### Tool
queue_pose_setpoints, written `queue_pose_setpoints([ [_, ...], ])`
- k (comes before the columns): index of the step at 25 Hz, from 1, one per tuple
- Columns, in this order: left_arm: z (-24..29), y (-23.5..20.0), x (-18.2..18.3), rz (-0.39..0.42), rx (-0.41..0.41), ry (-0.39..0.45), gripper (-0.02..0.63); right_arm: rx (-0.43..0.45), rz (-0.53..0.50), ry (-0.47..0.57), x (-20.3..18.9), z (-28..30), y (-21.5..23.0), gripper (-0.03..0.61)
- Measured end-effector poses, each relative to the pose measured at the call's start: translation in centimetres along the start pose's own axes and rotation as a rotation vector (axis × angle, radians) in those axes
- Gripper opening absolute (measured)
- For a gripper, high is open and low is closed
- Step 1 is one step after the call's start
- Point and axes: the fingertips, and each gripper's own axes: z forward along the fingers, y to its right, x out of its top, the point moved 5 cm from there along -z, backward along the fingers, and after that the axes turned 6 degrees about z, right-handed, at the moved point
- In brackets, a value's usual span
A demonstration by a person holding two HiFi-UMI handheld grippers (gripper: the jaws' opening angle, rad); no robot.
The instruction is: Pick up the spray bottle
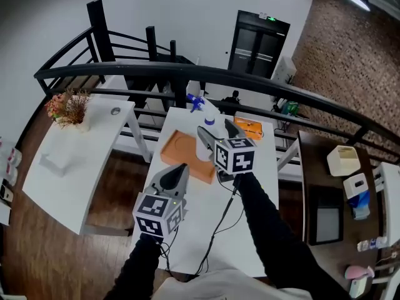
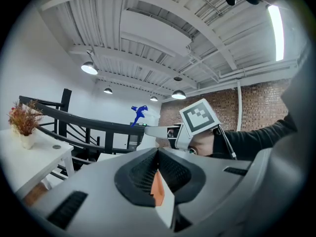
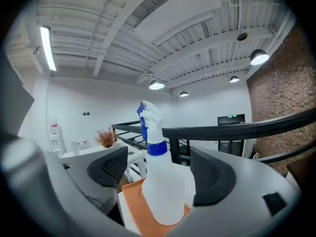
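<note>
The right gripper (image 1: 219, 133) holds its fingers (image 3: 111, 169) released around the upright spray bottle (image 3: 160, 191); centre the body, then clench squarely below the collar. The left gripper (image 1: 180, 170) is clenched.

The translucent white plastic spray bottle (image 3: 160, 191) looks smooth and frosted, its blue plastic collar (image 3: 157, 148) glossier. The flat orange tray (image 1: 187, 154) is matt. The white counter (image 1: 250, 230) is smooth with a faint sheen. The right tool (image 3: 157, 168) and left tool (image 2: 158, 154) are matt grey plastic with dark ribbed pads (image 3: 109, 168).
</note>
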Motion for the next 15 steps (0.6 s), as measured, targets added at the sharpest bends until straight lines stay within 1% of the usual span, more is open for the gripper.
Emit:
queue_pose_setpoints([
  [3, 1.0, -1.0, -1.0, -0.022, 0.004, -0.016, 0.002, 0.016, -0.03, -0.013, 0.2, 2.5, 0.2, 0.368],
  [5, 1.3, -1.5, -1.5, -0.031, 0.007, -0.022, 0.002, 0.011, -0.046, -0.022, 0.1, 3.8, 0.3, 0.365],
  [7, 1.3, -1.7, -1.9, -0.036, 0.011, -0.021, 0.002, -0.004, -0.064, -0.03, -0.2, 4.6, 0.4, 0.294],
  [11, 1.1, -1.8, -2.3, -0.038, 0.021, -0.016, 0.002, -0.016, -0.1, -0.033, -0.9, 5.0, 0.6, 0.182],
  [15, 0.5, -2.1, -2.3, -0.046, 0.034, -0.025, 0.002, 0.021, -0.131, -0.039, -0.7, 4.7, 0.0, 0.178],
])
